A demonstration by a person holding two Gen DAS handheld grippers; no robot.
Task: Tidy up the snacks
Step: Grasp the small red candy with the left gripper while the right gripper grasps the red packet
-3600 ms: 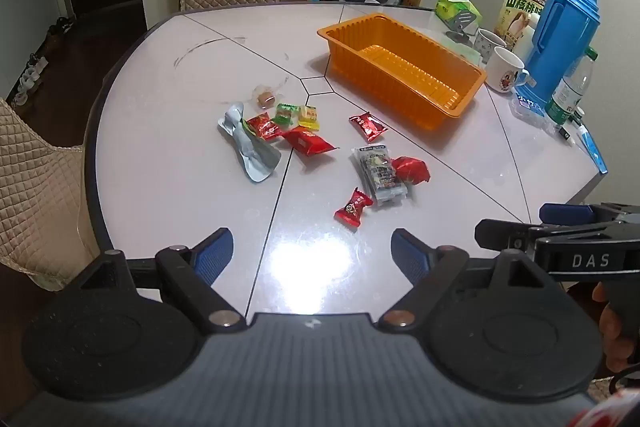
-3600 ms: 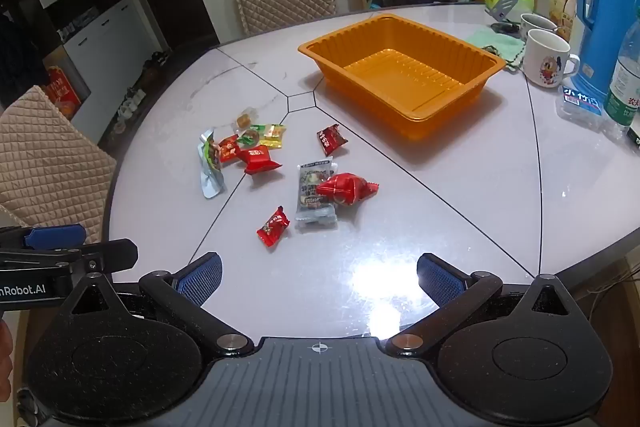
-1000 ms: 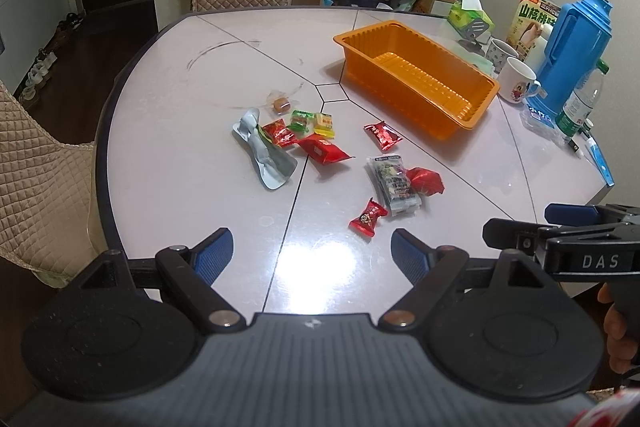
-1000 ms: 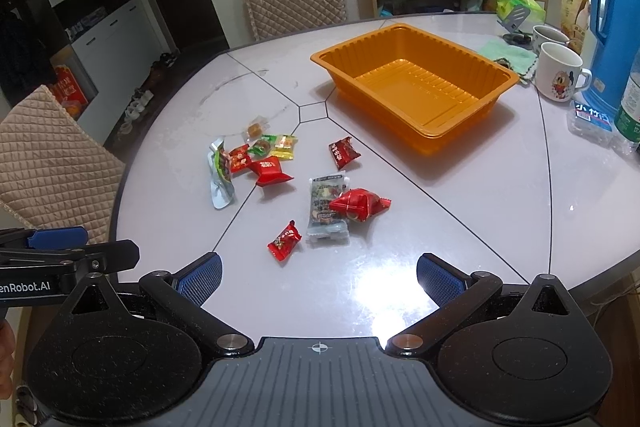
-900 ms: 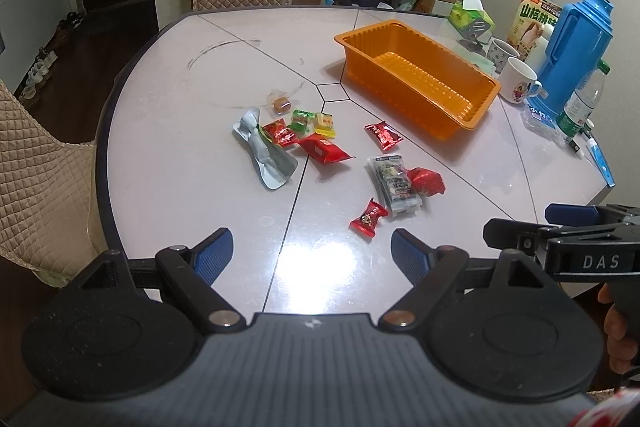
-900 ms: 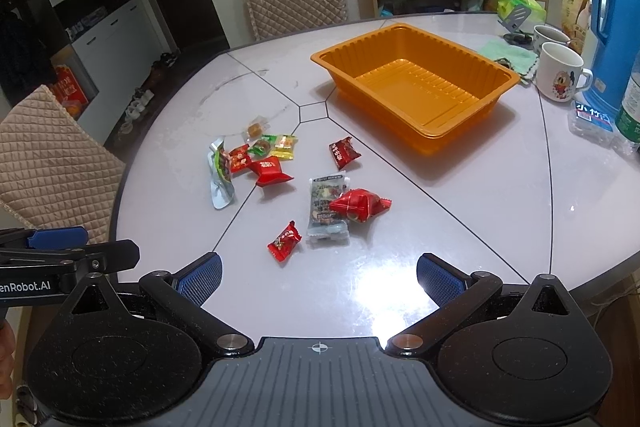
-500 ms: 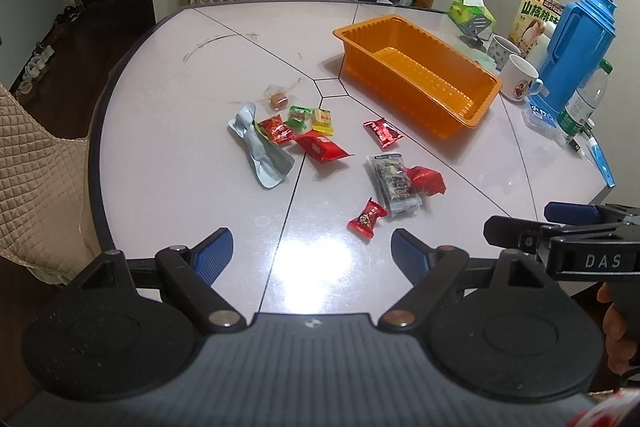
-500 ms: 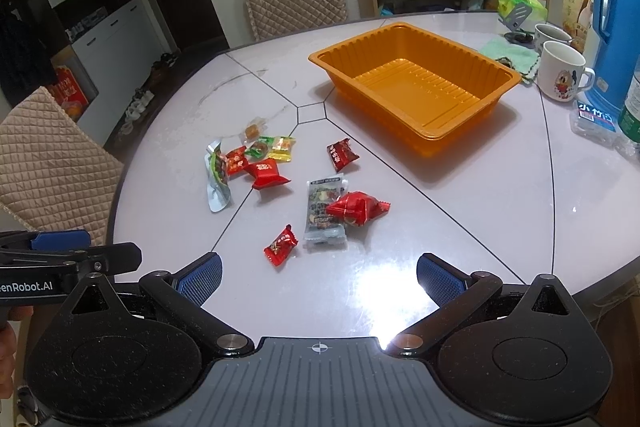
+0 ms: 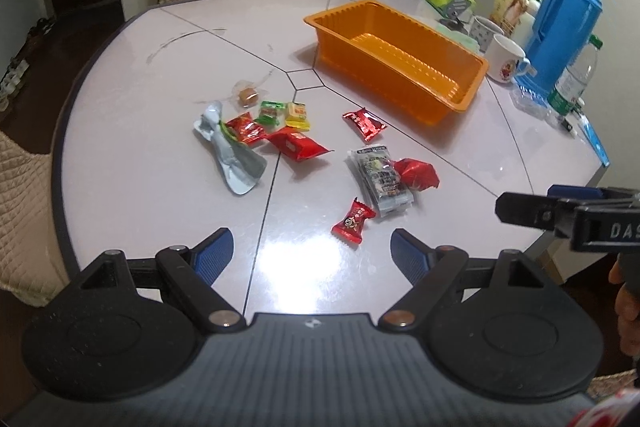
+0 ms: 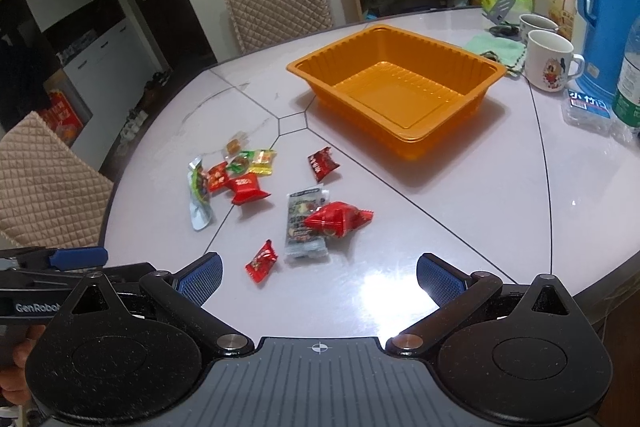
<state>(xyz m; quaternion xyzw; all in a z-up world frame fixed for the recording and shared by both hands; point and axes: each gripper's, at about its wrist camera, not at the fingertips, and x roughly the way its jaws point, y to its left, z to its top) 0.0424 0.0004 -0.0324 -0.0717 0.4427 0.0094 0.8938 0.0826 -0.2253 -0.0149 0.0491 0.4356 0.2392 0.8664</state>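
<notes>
On my desk [image 10: 500, 227] the orange tray [image 10: 400, 87] sits empty, with the snacks scattered loose just in front of it. Both my left hand-held gripper [image 9: 310, 251] and right hand-held gripper [image 10: 318, 277] hang wide, holding nothing. The small red candy [image 10: 261, 262] nearest looks light, crinkly and slippery, so I'd pinch its twisted end; readable writing: "DAS", "GenRobot".

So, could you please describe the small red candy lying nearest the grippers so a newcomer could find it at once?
Start at the orange tray on the table and come toward the grippers, past the long clear packet under a puffy red pouch. Just nearer lies the red candy: alone, twist-ended, touching no other snack.
</notes>
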